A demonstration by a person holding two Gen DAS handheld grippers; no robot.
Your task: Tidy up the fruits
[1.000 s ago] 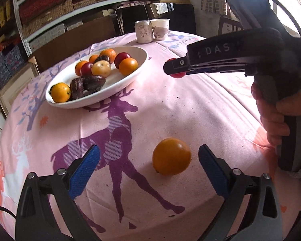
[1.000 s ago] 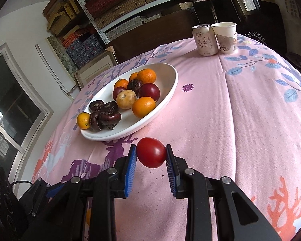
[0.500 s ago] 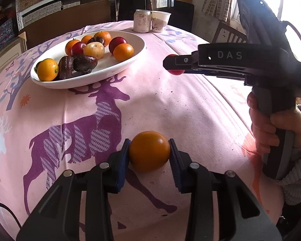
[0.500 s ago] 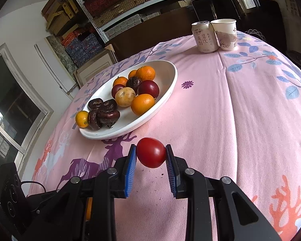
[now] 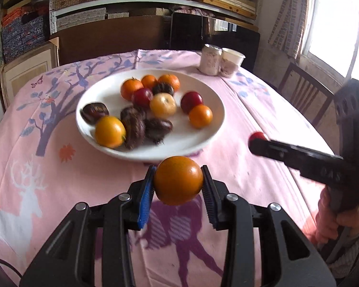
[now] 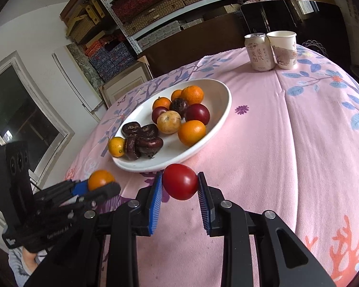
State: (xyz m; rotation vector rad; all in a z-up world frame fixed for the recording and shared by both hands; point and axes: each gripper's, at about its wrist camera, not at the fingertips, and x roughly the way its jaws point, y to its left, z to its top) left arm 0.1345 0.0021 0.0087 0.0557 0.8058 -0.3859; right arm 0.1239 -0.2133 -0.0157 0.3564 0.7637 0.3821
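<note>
My left fingers (image 5: 178,186) clamp a round orange fruit (image 5: 178,180), held above the pink patterned surface (image 5: 263,124). My right fingers (image 6: 180,187) grip a smooth red fruit (image 6: 180,181). Both hover just before the white oval ceramic dish (image 6: 221,110) of mixed fruit.

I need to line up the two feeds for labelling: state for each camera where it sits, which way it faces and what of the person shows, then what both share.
Left wrist: rides the left gripper, looking forward and down past the orange it clamps toward the white dish; the person's right hand shows at right.
Right wrist: rides the right gripper, looking down across the clamped red fruit to the dish; the other gripper shows lower left, its hand mostly hidden.
Shared: dish of fruit, pink tablecloth, can, paper cup, both held fruits.
</note>
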